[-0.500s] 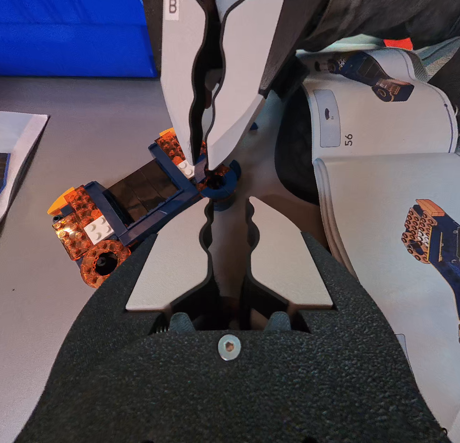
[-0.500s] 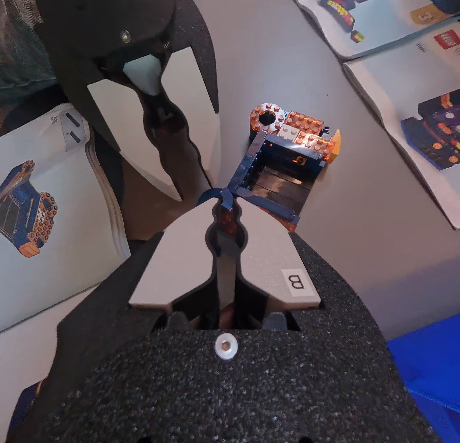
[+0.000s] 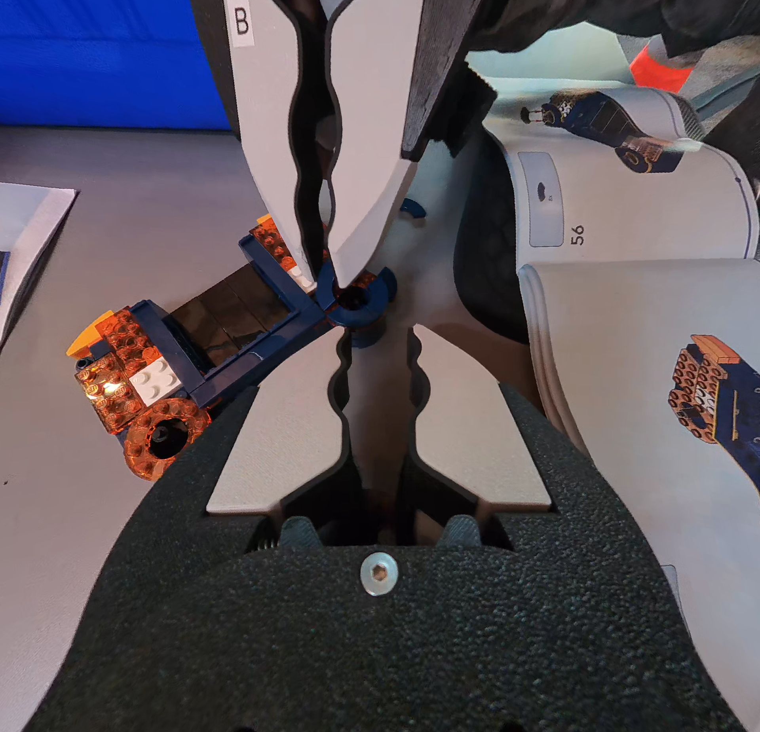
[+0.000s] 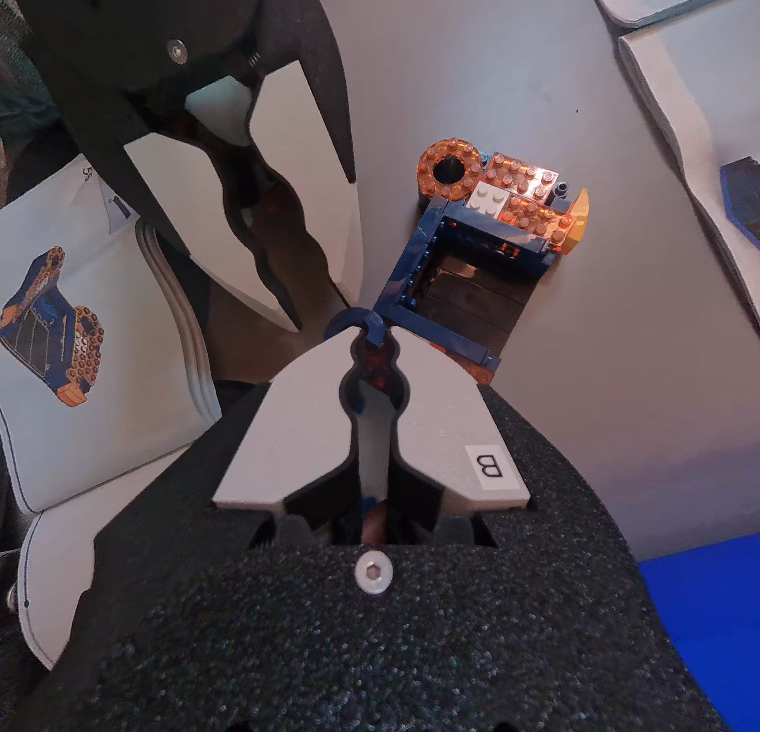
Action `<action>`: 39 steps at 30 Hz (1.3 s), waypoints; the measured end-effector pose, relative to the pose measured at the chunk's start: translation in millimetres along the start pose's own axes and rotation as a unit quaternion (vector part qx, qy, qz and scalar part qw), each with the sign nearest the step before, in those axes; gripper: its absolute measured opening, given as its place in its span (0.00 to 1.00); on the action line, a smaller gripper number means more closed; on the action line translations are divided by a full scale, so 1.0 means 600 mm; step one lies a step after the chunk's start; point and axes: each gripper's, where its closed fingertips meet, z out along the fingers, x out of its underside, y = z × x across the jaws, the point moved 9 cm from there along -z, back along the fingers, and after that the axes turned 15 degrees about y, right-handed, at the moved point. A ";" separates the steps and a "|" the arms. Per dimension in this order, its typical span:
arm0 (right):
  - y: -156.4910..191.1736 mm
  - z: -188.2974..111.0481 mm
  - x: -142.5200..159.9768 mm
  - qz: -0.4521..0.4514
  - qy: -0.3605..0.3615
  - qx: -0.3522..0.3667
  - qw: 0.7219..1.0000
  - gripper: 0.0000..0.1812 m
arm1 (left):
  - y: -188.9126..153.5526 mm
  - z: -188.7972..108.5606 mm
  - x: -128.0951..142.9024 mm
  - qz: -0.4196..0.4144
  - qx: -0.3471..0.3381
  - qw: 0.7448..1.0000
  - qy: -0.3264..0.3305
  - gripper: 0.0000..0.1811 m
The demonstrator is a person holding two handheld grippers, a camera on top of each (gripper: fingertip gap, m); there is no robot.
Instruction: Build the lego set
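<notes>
A lego build [image 3: 230, 330] lies on the grey table: a dark blue frame around black tiles, with clear orange bricks and an orange ring at its far end. It also shows in the right wrist view [image 4: 473, 276]. At its near corner, dark blue curved pieces [image 3: 349, 315] ring a clear orange round brick [image 3: 368, 280]. My right gripper [image 4: 375, 334] is shut on one dark blue curved piece [image 4: 375, 329] at that corner; it comes down from the top of the left wrist view [image 3: 327, 276]. My left gripper [image 3: 378, 334] is open and empty, its tips just short of the ring, as the right wrist view [image 4: 323, 311] also shows.
An open instruction booklet [image 3: 617, 342] lies right of the build and shows at the left of the right wrist view [image 4: 103, 342]. More booklets [image 4: 678, 136] lie past the build. A loose dark blue arc [image 3: 411, 210] sits behind the grippers. A blue surface [image 3: 103, 46] borders the table. The tips of both grippers are at nearly the same place.
Almost nothing. My right gripper has shifted slightly while still pinching the dark blue curved piece. My left gripper stays open in the same place.
</notes>
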 end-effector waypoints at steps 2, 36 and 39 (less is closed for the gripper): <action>0.000 0.000 -0.002 0.000 0.006 0.001 1.000 0.05 | 0.000 0.001 0.000 0.000 0.000 1.000 0.000 0.14; -0.011 -0.016 0.015 -0.300 0.028 0.042 0.953 0.03 | 0.001 0.007 0.002 -0.009 -0.012 1.000 -0.016 0.18; -0.012 -0.008 0.020 -0.306 -0.001 0.072 0.949 0.02 | 0.004 0.006 0.001 -0.018 -0.016 0.999 -0.023 0.15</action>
